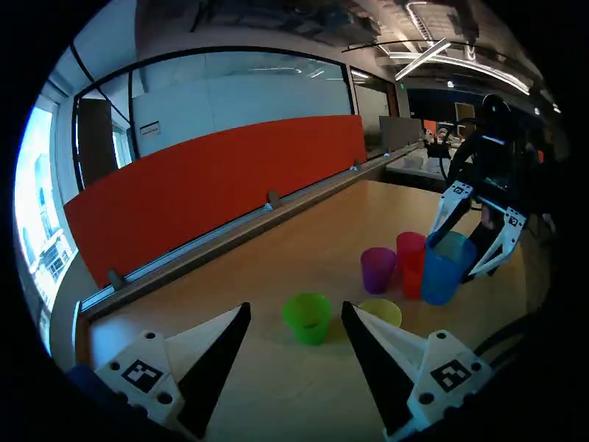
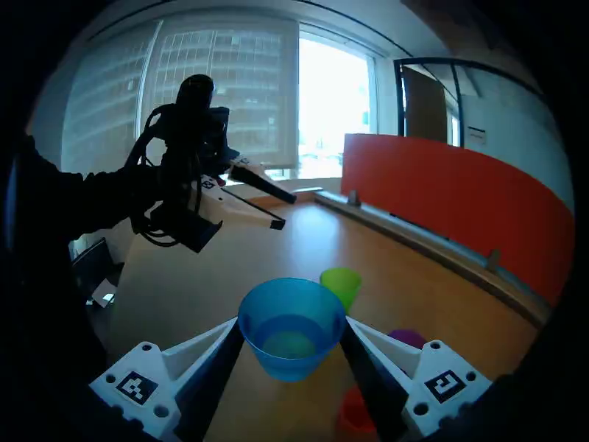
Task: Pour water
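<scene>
Bright window [image 2: 335, 103] glare backlights scene; ceiling strip lights [image 1: 423, 59] overhead; fisheye edges warped, dim.

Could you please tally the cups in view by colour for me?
green cup: 1
yellow cup: 1
purple cup: 1
pink cup: 1
red cup: 1
blue cup: 1
Total: 6 cups

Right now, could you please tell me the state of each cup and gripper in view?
Blue cup: upright, gripped, liquid inside.
Green cup: upright on table, free.
Purple cup: upright on table.
Red cup: upright on table.
Yellow cup: upright on table, partly hidden.
Left gripper: open, empty.
Right gripper: shut on blue cup.
</scene>
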Demonstrator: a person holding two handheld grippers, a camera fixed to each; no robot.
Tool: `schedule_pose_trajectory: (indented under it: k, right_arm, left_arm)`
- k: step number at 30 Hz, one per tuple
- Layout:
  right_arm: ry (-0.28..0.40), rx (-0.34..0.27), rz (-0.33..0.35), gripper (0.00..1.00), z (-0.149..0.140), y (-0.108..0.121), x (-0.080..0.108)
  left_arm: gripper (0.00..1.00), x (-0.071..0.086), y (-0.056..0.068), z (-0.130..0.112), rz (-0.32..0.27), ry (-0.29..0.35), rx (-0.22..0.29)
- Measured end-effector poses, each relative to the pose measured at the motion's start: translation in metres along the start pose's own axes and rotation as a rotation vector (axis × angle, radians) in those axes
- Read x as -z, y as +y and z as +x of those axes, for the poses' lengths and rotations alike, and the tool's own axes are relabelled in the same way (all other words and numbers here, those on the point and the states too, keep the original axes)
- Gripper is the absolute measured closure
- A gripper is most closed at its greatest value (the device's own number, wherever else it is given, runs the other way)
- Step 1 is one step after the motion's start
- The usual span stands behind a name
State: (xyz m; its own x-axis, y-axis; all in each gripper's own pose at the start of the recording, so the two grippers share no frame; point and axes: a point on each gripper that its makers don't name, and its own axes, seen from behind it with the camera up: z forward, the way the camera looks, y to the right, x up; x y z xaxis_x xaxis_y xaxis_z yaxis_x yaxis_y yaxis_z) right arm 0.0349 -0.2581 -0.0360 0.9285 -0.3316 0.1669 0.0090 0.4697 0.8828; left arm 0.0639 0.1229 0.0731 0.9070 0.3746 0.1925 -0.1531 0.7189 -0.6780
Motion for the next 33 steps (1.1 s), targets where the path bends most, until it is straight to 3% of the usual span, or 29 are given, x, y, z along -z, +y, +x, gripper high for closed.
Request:
schedule_pose_trajectory:
  k: [21, 33]
  right_arm:
    - [0.175, 0.026, -0.039, 0.1, 0.062, 0.012, 0.016]
    - [0.222, 0.026, -0.048, 0.1, 0.081, 0.019, 0.019]
  left_arm:
    - [0.08, -0.008, 0.001, -0.002, -0.011, 0.004, 0.022]
    - [0.08, -0.016, 0.006, -0.008, -0.039, -0.007, 0.03]
